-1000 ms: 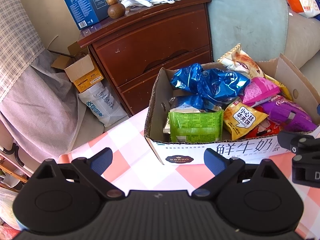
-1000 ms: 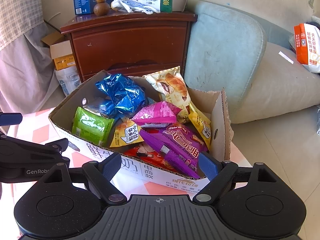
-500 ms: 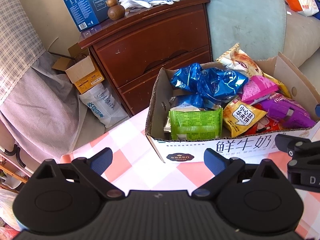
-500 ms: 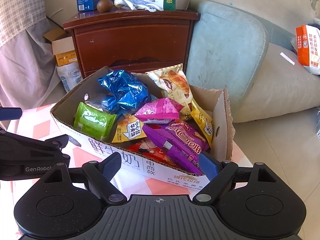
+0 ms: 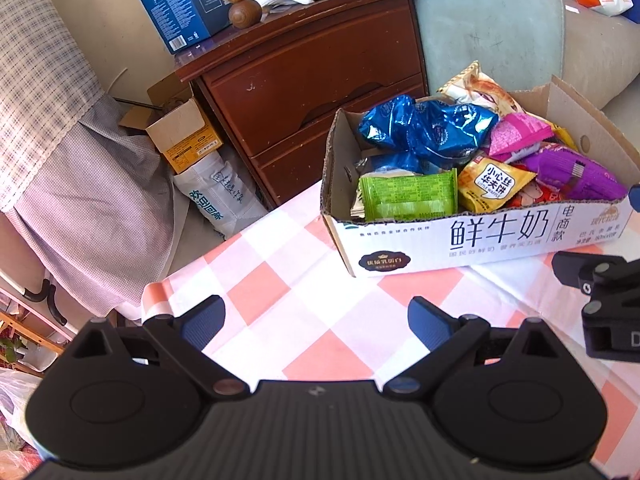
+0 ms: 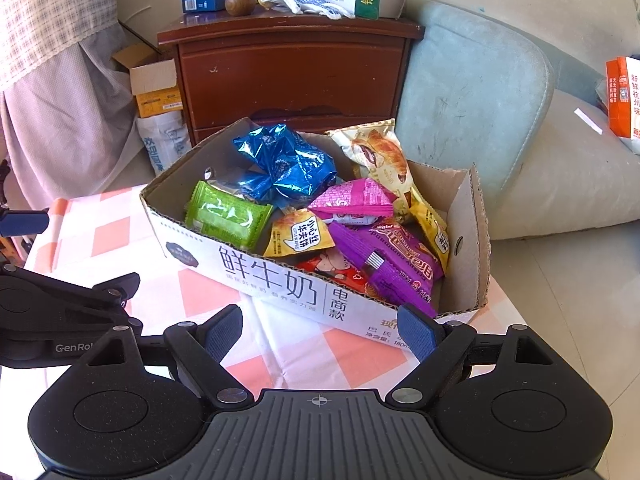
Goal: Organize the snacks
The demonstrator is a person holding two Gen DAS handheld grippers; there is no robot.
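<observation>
We see every snack packet already lying in the cardboard box (image 6: 276, 280) just ahead of the jaws, so little seems left (perhaps tidying). Our left gripper (image 5: 316, 316) and right gripper (image 6: 320, 332) both gape wide, grasping nothing above the checked tablecloth (image 5: 280, 292).

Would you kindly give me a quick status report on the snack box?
Left gripper open, empty. Right gripper open, empty. Snack box on checked tablecloth, packets piled inside. Nothing in the way.
</observation>
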